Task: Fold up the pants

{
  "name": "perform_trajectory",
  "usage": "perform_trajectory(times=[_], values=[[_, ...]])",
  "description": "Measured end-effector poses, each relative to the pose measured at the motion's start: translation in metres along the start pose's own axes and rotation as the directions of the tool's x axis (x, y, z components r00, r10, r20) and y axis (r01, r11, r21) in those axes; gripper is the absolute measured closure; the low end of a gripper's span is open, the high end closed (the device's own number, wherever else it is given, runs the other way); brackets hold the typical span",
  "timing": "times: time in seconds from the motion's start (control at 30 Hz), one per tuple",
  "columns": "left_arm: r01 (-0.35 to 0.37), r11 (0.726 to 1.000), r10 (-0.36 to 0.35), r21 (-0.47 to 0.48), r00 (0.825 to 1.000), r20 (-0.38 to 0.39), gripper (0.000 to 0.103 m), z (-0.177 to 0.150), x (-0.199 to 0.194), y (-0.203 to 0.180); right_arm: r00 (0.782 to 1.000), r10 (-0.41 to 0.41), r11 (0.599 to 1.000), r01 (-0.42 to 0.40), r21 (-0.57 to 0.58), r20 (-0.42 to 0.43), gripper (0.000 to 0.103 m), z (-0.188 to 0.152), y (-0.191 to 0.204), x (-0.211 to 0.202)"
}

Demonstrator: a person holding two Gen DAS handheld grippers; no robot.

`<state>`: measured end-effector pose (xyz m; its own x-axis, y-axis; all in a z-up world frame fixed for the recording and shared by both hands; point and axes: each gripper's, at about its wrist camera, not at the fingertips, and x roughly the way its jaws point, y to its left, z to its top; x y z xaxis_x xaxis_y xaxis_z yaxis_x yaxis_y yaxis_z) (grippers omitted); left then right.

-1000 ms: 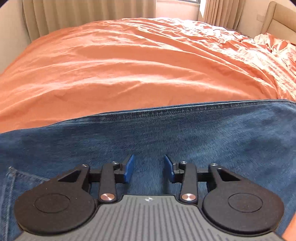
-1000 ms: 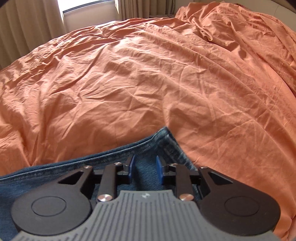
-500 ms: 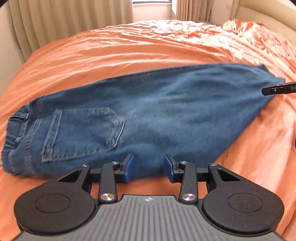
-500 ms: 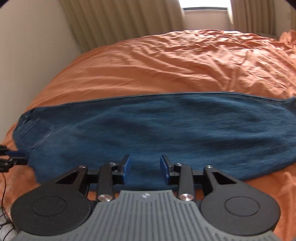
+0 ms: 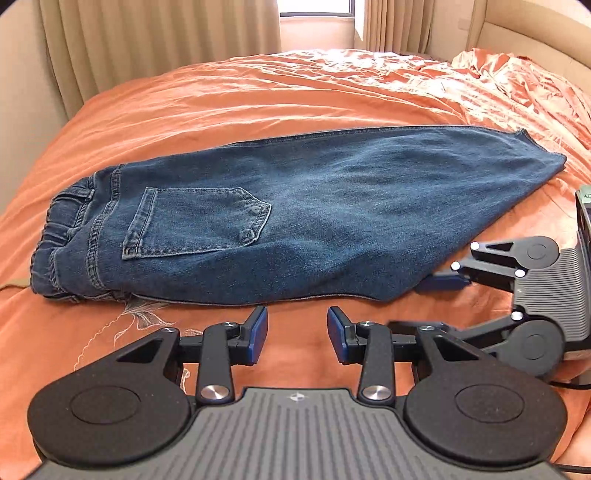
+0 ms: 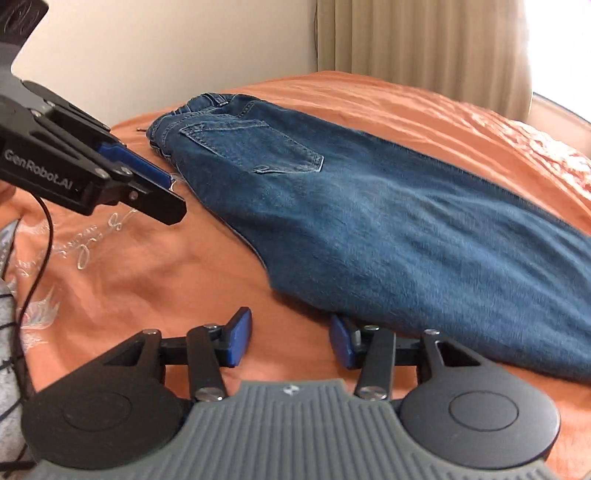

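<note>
Denim pants [image 5: 314, 218], folded leg over leg, flat on orange bed [image 5: 258, 96] for next fold; left gripper [image 5: 297, 334] part-open, empty; right gripper [image 6: 290, 341] newly opened wider, empty, at the fold edge.

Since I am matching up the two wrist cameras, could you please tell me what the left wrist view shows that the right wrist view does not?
Only the left wrist view shows the jeans' hem end, the window and the headboard, with the right hand-held gripper side-on.

Only the right wrist view shows the left hand-held gripper side-on, and the plain wall.

Both show the folded jeans, back pocket up, on the orange bedspread, and curtains.
</note>
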<state>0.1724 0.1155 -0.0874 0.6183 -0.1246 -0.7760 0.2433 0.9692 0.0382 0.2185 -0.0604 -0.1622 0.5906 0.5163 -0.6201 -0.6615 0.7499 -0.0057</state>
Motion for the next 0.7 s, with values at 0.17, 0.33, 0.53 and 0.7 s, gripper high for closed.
perform_trajectory(times=[0.17, 0.33, 0.53, 0.7], values=[[0.013, 1.0, -0.013, -0.026, 1.0, 0.015, 0.058, -0.002, 0.001, 0.009, 0.999, -0.038, 0.998, 0.039, -0.052, 0.033, 0.054, 0.019, -0.006, 0.005], [0.021, 0.998, -0.02, -0.05, 1.0, 0.021, 0.058, -0.001, 0.004, 0.015, 0.999, 0.003, 1.0, -0.002, 0.026, -0.04, 0.053, 0.019, -0.018, 0.033], [0.032, 0.996, -0.029, -0.089, 0.999, 0.033, 0.058, 0.006, 0.002, 0.023, 0.999, 0.003, 1.0, -0.003, -0.001, 0.044, 0.092, 0.02, 0.003, 0.008], [0.063, 0.985, -0.056, -0.159, 0.997, 0.05, 0.065, 0.023, 0.013, 0.033, 1.0, -0.006, 0.999, 0.006, 0.053, -0.003, 0.095, -0.004, 0.005, 0.003]])
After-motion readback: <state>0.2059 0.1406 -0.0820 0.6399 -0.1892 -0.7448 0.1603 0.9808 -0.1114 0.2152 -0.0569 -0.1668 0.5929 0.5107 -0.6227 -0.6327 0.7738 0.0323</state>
